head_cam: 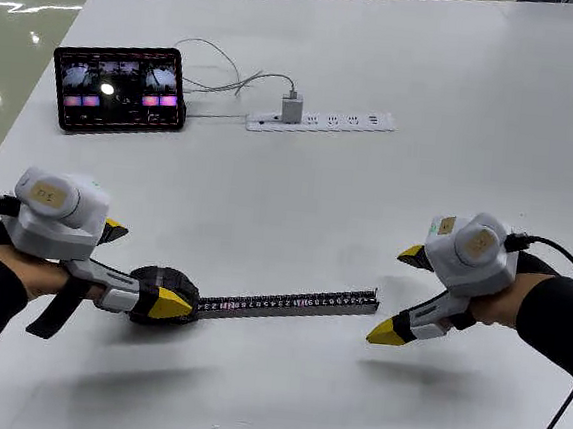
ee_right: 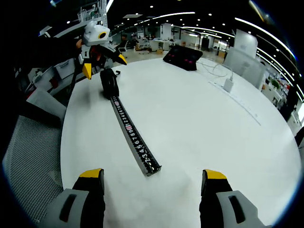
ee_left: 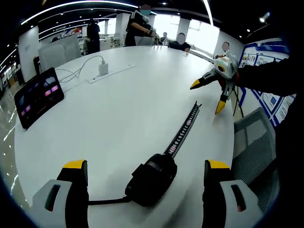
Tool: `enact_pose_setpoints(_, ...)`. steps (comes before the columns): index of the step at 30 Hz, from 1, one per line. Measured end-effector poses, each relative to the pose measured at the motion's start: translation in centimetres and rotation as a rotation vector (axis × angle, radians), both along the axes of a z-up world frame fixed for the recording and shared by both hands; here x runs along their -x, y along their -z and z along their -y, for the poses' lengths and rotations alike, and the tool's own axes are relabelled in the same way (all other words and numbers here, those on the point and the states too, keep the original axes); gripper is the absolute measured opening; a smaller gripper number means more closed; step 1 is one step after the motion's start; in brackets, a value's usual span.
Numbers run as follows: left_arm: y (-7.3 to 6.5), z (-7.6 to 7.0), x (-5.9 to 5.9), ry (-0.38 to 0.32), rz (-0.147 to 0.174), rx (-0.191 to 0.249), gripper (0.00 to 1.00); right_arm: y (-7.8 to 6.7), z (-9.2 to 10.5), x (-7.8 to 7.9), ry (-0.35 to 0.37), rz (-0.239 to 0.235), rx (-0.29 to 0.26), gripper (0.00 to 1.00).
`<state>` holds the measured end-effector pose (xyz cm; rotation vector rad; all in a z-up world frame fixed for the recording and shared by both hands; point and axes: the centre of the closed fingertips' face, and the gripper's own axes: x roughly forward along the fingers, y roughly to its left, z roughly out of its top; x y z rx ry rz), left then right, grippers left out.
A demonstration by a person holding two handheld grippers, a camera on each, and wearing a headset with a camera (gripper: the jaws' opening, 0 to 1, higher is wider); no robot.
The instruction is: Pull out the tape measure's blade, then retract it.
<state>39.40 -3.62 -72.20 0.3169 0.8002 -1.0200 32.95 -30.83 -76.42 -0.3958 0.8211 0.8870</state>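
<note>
A black tape measure (head_cam: pixel 164 295) lies on the white table (head_cam: pixel 368 202) at the front left. Its blade (head_cam: pixel 289 301) stretches flat to the right, with the hooked end (head_cam: pixel 373 299) resting on the table. My left gripper (head_cam: pixel 144 266) is open, its jaws standing on either side of the case (ee_left: pixel 152 178) without clamping it. My right gripper (head_cam: pixel 398 293) is open just right of the blade's end (ee_right: pixel 153 168), which lies ahead between its jaws, untouched. The right gripper (ee_left: pixel 207 97) shows beyond the blade in the left gripper view, and the left gripper (ee_right: pixel 104 65) shows over the case (ee_right: pixel 109 83) in the right gripper view.
A tablet (head_cam: pixel 119 87) with a lit screen lies at the back left. A white power strip (head_cam: pixel 320 122) with a charger and cable sits behind the middle. A mesh chair (ee_left: pixel 256 147) stands by the table's near edge. People stand far off in the room.
</note>
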Motion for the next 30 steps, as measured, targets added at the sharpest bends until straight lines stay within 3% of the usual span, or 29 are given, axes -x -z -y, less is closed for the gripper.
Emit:
enact_pose_setpoints(3,0.1,-0.3,0.1,-0.020,-0.005,0.012,0.99,-0.1,0.5,-0.1,0.042,0.006,-0.014,0.84)
enact_pose_setpoints(5,0.0,-0.6,-0.2,-0.034,0.028,0.013,0.99,-0.2,0.8,-0.1,0.055,0.014,-0.016,0.87)
enact_pose_setpoints(12,-0.4,-1.6,-0.7,-0.079,0.088,0.026,0.99,-0.7,1.5,0.2,0.111,0.028,-0.048,0.92)
enact_pose_setpoints(19,-0.5,-2.5,-0.3,-0.111,0.120,0.049,0.99,-1.3,2.0,0.9,0.150,0.047,-0.068,0.92)
enact_pose_setpoints(21,-0.6,-2.8,-0.2,-0.119,0.163,0.052,0.99,-1.5,2.0,1.2,0.163,0.052,-0.077,0.93)
enact_pose_setpoints(26,-0.1,-3.8,0.7,-0.150,0.150,0.065,0.99,-1.9,2.7,1.8,0.188,0.075,-0.086,0.98)
enact_pose_setpoints(30,-0.6,-4.6,1.3,-0.181,0.165,0.087,0.99,-2.3,3.3,2.5,0.208,0.091,-0.095,0.99)
